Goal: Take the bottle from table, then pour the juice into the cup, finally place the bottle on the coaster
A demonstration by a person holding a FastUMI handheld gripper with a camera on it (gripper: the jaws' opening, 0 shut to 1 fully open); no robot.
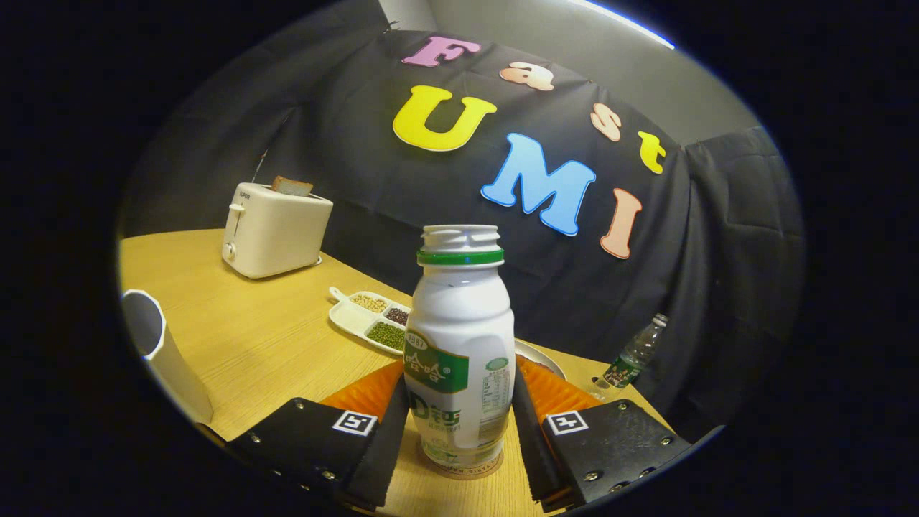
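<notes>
Fingers of the gripper point(459, 424) flank the open-necked bottle point(459, 345), close against both sides, though real pressing contact cannot be told. Bottle stands upright on a round coaster point(463, 468) on the wooden table point(266, 337). Beside them sits a white cup point(161, 345); beyond, a divided tray of beans point(370, 319), a toaster point(273, 228) and a small water bottle point(635, 353).

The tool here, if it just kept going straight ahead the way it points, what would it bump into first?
Probably the white bottle: it stands upright on a coaster between the tool's fingers, which flank it closely; contact is hard to judge.
</notes>
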